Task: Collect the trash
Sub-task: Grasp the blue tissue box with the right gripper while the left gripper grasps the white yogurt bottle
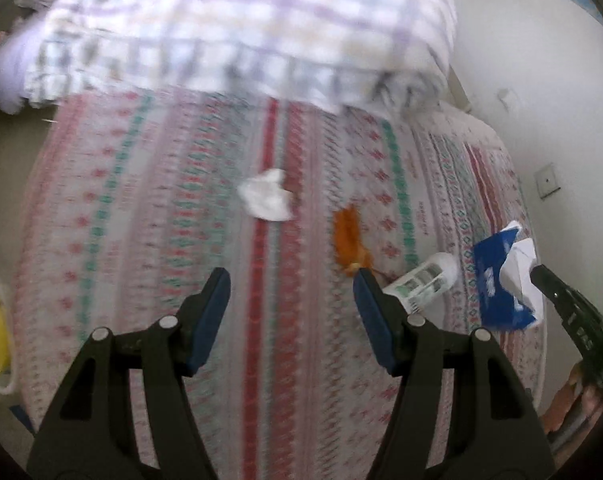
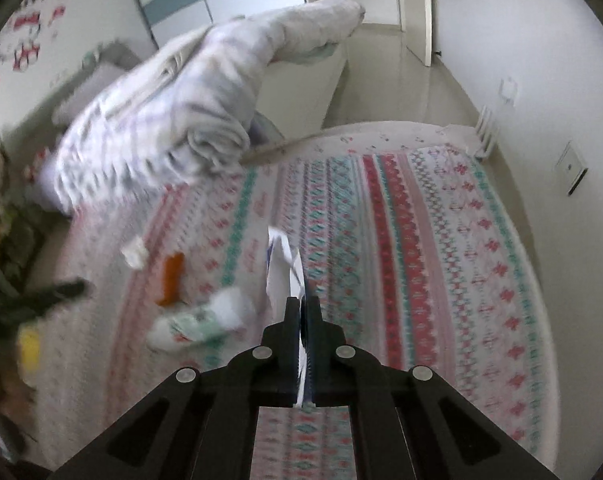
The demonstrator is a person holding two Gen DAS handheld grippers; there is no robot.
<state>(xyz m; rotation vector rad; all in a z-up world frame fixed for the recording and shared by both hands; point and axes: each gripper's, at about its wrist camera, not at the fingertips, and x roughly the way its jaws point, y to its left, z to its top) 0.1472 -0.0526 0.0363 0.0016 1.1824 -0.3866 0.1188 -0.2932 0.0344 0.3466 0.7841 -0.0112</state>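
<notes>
On the patterned bedspread (image 1: 149,208), below the folded checked blanket (image 1: 237,40), 4 pieces of trash are seen: blue-and-white wrapper (image 1: 501,276), plastic bottle (image 1: 425,280), orange scrap (image 1: 347,232) and crumpled tissue (image 1: 267,196). The right gripper (image 2: 302,308) is clamped on the wrapper, best kept pinched firmly. The left gripper (image 1: 291,280) hangs empty, jaws parted, best centred over 1 piece before closing.
</notes>
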